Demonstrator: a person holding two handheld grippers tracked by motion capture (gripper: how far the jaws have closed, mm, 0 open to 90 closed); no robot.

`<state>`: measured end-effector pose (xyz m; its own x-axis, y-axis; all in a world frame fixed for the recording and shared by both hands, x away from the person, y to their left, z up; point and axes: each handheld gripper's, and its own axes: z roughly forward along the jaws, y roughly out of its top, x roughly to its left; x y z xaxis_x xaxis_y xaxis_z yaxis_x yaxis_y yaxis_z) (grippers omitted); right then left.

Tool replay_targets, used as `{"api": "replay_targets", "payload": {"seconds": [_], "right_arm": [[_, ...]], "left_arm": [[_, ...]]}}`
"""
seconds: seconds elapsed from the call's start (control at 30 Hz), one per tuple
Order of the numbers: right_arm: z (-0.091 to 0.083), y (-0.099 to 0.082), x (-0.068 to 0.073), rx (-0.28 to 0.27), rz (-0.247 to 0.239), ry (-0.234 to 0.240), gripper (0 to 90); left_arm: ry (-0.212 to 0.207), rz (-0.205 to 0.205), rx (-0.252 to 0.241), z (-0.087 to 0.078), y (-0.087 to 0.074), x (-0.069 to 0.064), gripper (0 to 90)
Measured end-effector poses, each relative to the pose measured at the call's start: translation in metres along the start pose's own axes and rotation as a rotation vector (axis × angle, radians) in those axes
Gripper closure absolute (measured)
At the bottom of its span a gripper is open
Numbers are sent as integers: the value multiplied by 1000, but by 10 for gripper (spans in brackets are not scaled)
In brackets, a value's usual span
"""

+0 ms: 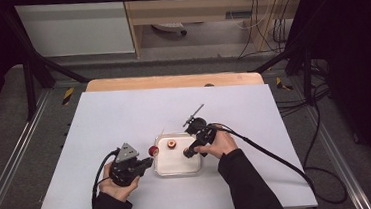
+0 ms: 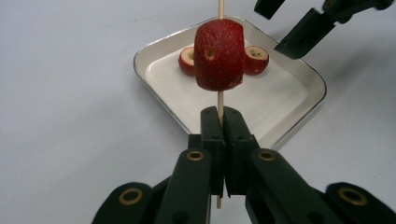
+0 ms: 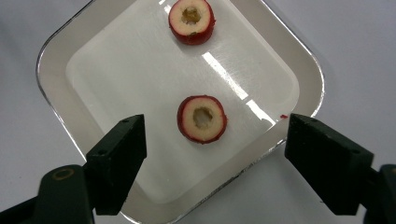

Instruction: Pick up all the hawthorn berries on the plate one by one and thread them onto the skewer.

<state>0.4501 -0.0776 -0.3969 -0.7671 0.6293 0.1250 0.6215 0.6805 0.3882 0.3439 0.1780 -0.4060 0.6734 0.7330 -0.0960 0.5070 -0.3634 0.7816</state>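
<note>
High view, near edge first: the left gripper [image 1: 145,163] sits just off the tray's left side, jaws clenched on a thin wooden skewer [image 2: 220,103] that carries one red fruit piece [image 2: 219,55]. The right gripper [image 1: 191,151] hovers over the white tray [image 3: 56,56] with jaws released and wide apart, either side of a cored fruit ring [image 3: 202,118] lying flat near the tray's middle. A second ring [image 3: 192,20] lies toward the tray's far edge. By judgement the rings are light, soft and easily crushed; hold by the outer rim, gently. The skewer looks slender and breakable. The tray rests on a white sheet [image 1: 124,114] covering the table; beyond are dark frame bars, cables and a cabinet.
</note>
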Motion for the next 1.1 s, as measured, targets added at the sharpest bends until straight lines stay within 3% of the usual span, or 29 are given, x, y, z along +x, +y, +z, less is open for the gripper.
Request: {"api": "replay_targets", "payload": {"seconds": [0.33,0.5,0.9,1.1], "right_arm": [[11,12,0,55,22,29,375],[14,15,-1,67,-1,35,448],[22,16,-4,106,-34,62,543],[22,17,-4,112,-12,72,593]], "left_arm": [[-4,-4,-1,1,-1,0,884],[-5,-2,-1,1,-1,0,885],[-7,0,1,2,-1,-1,884],[-8,-1,2,2,-1,-2,885]]}}
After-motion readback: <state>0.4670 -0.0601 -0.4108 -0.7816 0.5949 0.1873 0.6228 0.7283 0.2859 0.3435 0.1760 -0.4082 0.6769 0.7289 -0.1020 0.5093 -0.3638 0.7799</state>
